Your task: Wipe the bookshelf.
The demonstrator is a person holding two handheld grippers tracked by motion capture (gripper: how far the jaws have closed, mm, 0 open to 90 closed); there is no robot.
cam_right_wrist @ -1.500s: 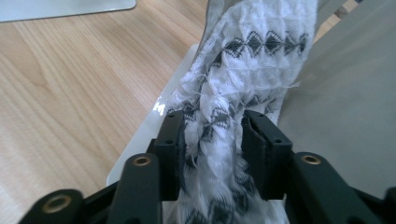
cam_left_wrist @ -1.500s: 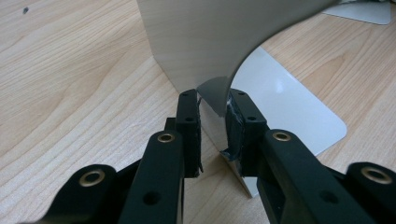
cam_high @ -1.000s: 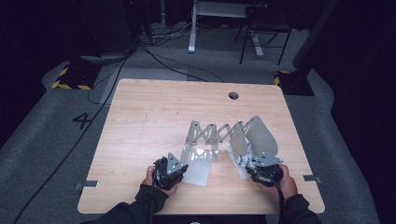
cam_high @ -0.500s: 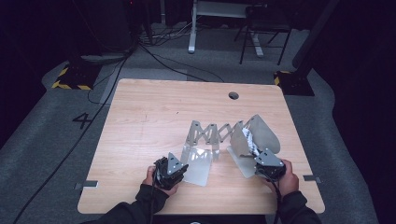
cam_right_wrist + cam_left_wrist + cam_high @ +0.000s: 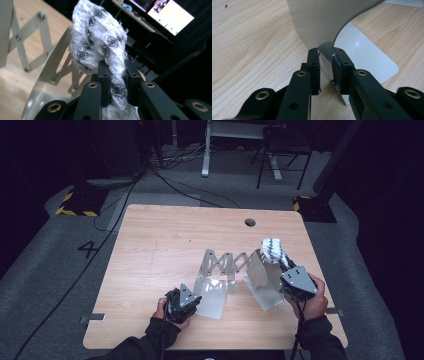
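High view: one desk [image 5: 150, 250] carries one expanding metal rack [image 5: 235, 272], made of two bent end plates joined by one scissor lattice. Count of further items: one patterned white-and-grey cloth [image 5: 272, 251], two tongs, two hands.

The rack's long axis runs roughly from 8 o'clock to 2 o'clock across the near half of the desk, the lattice [image 5: 225, 262] stretched between the plates. The left end plate [image 5: 212, 295] lies at about 6 o'clock of the desk's centre, its flat foot on the wood. The right end plate [image 5: 260, 280] stands at about 4 o'clock, tilted.

The left tongs [image 5: 192, 301] sit at the 7 o'clock edge of the left plate. In the left gripper view the left tongs [image 5: 325, 71] are clenched on the thin edge of that plate [image 5: 362, 55], one pad on each face, with the plate's upright part rising at 12 o'clock.

The right tongs [image 5: 287, 270] are at 3 o'clock of the right plate, raised off the desk. In the right gripper view the right tongs [image 5: 117, 75] are clamped on the cloth [image 5: 100, 37], which is bunched into a roll. Its long axis points away from the jaws toward 12 o'clock, up and over the right plate's rim [image 5: 55, 50]. The jaws have just been closing, with the cloth between them.
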